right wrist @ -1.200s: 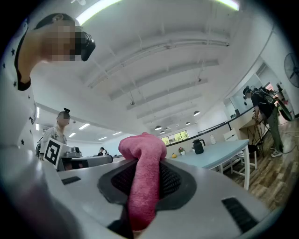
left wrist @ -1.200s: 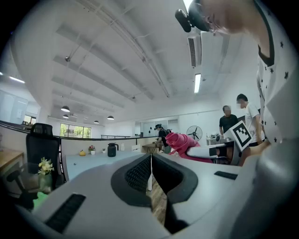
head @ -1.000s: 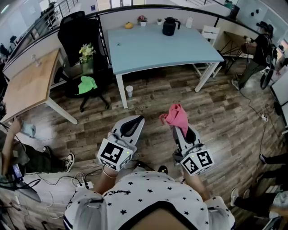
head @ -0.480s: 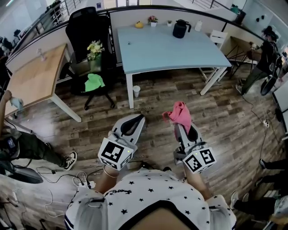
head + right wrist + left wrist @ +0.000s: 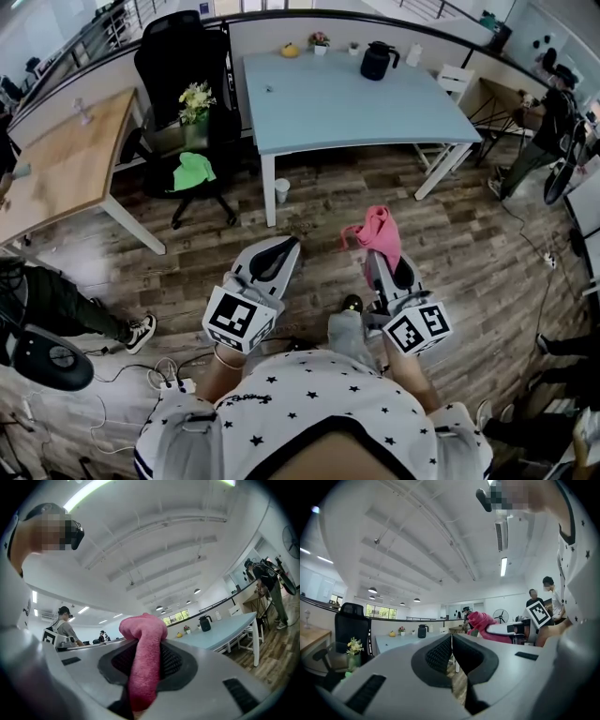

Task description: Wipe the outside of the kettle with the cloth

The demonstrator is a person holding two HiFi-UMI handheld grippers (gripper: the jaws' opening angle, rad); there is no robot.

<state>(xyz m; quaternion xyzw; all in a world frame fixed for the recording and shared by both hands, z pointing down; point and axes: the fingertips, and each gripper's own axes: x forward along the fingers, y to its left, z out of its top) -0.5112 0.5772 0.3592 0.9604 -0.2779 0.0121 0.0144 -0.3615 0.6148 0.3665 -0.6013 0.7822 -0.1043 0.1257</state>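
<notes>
At the far left the wooden counter (image 5: 66,169) and the black chair (image 5: 178,66), with a green rag (image 5: 192,171) on its seat, have slid a little across the head view over the last second, so the camera itself is moving. The left tongs (image 5: 280,247) hang over the wood floor (image 5: 469,234) in the same posture as before; their own view shows the jaws pressed together with nothing between them. Just right of them a bent knee (image 5: 345,330) has come into the picture between the two tools, where a moment ago there was only floor. I read that as a stride toward the blue counter (image 5: 319,112). The right tongs (image 5: 380,262) stay clenched on the pink cloth (image 5: 375,230), which sticks up from the jaws in a bunched fold and drapes back over them. The kettle (image 5: 377,61) stands upright at the far edge of the blue counter, near the wall and well apart from both tools, untouched. To the right a bystander (image 5: 553,112) stands by another desk, clear of the path. So wiping has not begun: the cloth is in hand, the approach is under way, and the person must still get round or lean across the blue counter to reach the kettle
</notes>
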